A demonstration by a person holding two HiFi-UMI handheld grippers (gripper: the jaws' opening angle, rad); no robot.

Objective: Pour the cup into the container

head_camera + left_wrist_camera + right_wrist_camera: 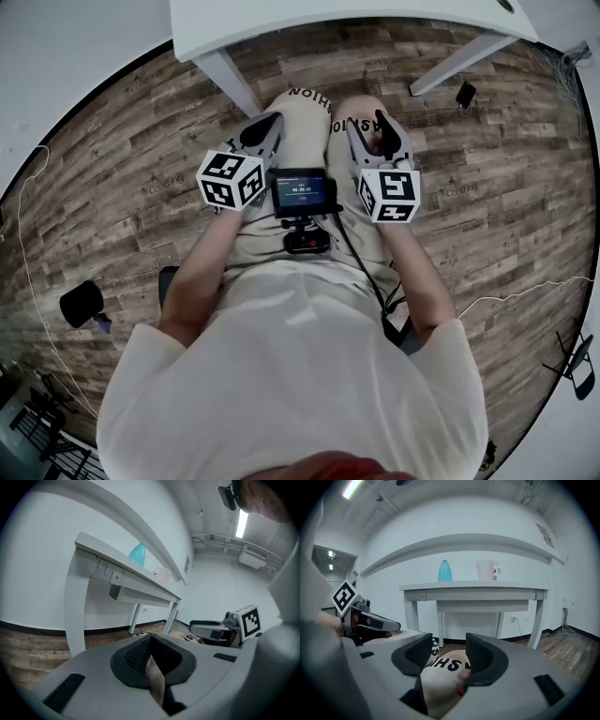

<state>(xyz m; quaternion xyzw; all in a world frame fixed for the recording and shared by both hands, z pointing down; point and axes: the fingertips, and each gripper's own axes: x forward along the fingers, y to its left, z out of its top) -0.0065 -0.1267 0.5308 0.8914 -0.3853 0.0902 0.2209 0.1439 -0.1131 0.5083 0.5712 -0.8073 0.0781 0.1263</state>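
I was in a bare, lab-like test room. White walls [454, 522] ran down to a dark skirting above a wood-plank floor [506, 187]. A plain white table [473, 587] stood against the wall. Overhead the ceiling was left open, with pipes [220, 540] and a strip light [242, 522]. Loose cables [35, 302] trailed across the floor, and one hung from a wall socket [513, 618].

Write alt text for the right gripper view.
The right gripper holds its grey jaws open above the person's beige-trousered knee. Beyond, a white table carries a turquoise bottle and a pale pink cup; the left gripper shows at left.
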